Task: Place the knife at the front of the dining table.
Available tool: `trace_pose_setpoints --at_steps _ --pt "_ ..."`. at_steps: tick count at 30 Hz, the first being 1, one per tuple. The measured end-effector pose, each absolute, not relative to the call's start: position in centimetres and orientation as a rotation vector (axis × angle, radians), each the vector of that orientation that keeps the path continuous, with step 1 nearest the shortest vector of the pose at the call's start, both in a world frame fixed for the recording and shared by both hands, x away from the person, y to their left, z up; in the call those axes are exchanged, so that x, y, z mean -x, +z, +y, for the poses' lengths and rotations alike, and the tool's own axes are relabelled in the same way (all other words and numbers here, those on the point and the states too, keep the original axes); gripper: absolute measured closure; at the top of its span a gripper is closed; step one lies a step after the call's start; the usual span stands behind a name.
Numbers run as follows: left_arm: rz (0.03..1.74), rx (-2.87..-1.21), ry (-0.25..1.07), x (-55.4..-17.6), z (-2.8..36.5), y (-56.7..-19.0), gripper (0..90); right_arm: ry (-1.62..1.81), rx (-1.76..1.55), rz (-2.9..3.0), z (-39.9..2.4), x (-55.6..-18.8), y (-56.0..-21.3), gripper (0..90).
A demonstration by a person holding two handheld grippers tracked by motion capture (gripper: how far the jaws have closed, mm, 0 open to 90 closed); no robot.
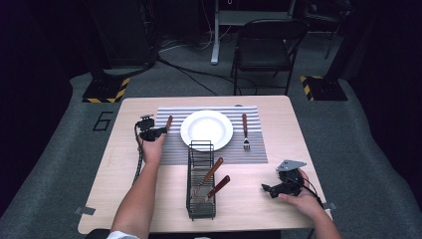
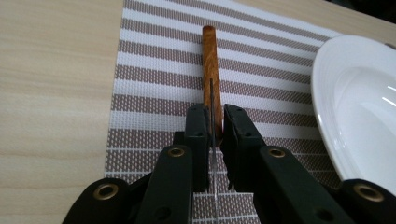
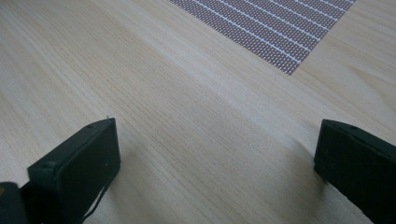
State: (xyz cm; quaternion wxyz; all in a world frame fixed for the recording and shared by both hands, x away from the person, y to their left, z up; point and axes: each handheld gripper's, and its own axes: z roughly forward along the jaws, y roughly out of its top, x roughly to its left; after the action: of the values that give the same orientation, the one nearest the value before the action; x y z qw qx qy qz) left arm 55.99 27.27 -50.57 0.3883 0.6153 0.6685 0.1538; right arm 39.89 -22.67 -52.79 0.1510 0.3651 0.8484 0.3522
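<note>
Left tool [image 2: 214,123] clamped on the blade of a wooden-handled knife [image 2: 211,65], knife over the striped placemat [image 2: 154,60] just left of the white plate [image 2: 359,98], right tool [image 3: 217,154] spread apart above the bare counter [image 3: 187,107].

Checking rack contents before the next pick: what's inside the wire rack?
Inside the wire rack, two wooden-handled utensils lean up and to the right, handles sticking out. Their flat metal ends lie on the floor of the rack, partly masked by wires; type unclear.
</note>
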Motion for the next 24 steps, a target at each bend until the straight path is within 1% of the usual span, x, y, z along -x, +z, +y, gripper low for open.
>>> trace_pose_setpoints --at_steps 4,7,8,9,11,12,20,22,23,24 --pt "1.706 -1.596 0.378 -56.00 26.98 -50.97 80.7 1.011 -1.048 2.436 -22.67 -39.89 -52.79 0.0" --pt "1.707 -1.582 0.369 -56.04 27.00 -51.01 80.9 1.011 -1.048 2.436 -22.67 -39.89 -52.79 0.0" --pt "1.695 -1.568 0.360 -56.00 27.10 -50.95 82.8 1.011 -1.048 2.436 -22.67 -39.89 -52.79 0.0" --pt "1.695 -1.566 0.363 -55.99 27.15 -50.81 88.5 1.011 -1.048 2.436 -22.67 -39.89 -52.79 0.0" --pt "1.693 -1.575 0.385 -56.05 27.11 -50.61 88.4 1.011 -1.048 2.436 -22.67 -39.89 -52.79 0.0" --pt "1.698 -1.570 0.402 -56.03 27.24 -50.62 85.1 1.011 -1.048 2.436 -22.67 -39.90 -52.79 0.0" --pt "1.713 -1.562 0.372 -56.00 27.74 -51.02 80.3 1.011 -1.048 2.436 -22.67 -39.89 -52.79 0.0" --pt "1.715 -1.567 0.369 -56.02 27.76 -51.05 76.5 1.011 -1.048 2.436 -22.67 -39.89 -52.79 0.0" --pt "1.718 -1.571 0.363 -56.02 27.78 -51.11 76.5 1.012 -1.048 2.436 -22.67 -39.89 -52.79 0.0" --pt "1.712 -1.572 0.362 -55.99 27.84 -51.19 74.0 1.011 -1.048 2.436 -22.67 -39.89 -52.79 0.0"
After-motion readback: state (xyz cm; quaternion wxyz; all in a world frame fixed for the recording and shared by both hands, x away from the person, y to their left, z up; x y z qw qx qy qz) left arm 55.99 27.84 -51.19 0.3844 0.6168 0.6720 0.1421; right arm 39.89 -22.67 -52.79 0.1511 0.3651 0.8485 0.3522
